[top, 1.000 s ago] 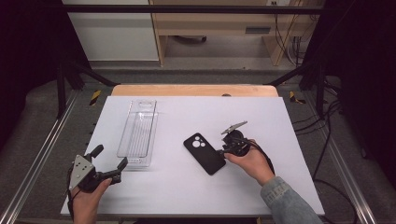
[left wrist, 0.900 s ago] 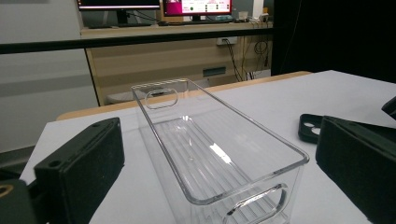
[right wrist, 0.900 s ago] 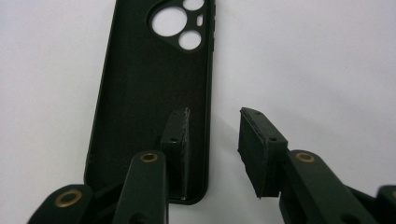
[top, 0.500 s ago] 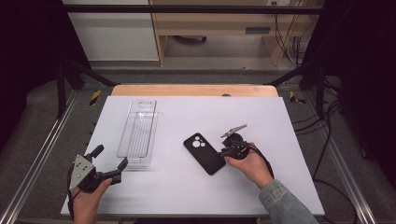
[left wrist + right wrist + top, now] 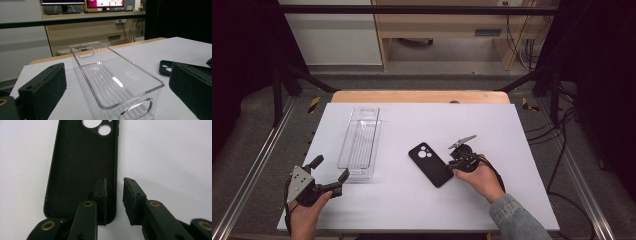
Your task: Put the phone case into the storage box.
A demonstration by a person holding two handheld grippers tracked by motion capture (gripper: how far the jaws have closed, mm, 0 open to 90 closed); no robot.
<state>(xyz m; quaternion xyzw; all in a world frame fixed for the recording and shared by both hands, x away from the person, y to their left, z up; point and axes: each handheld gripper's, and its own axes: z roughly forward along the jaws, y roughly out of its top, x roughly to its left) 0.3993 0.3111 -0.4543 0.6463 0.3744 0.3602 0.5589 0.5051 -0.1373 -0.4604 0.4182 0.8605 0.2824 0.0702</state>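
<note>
A black phone case (image 5: 430, 164) lies open side up on the white table (image 5: 422, 120), its camera holes at the far end. My right gripper (image 5: 451, 162) is at the case's near right edge. In the right gripper view one jaw sits inside the case (image 5: 80, 170) and the other outside, with the side wall between them. The right gripper (image 5: 115, 182) has just been closing, and a gap still shows beside each pad, so it is open. My left gripper (image 5: 331, 167) rests open at the table's front left, pointing at a clear plastic bin (image 5: 375, 145).
The clear bin (image 5: 160, 83) is long, ribbed on the bottom, with handle cut-outs at both ends, and holds nothing. A wooden strip (image 5: 419, 96) runs along the table's far edge. Metal rails and cables flank the table.
The right hand has edged a little lower and toward the case's edge. The left hand and the bin have not moved.
</note>
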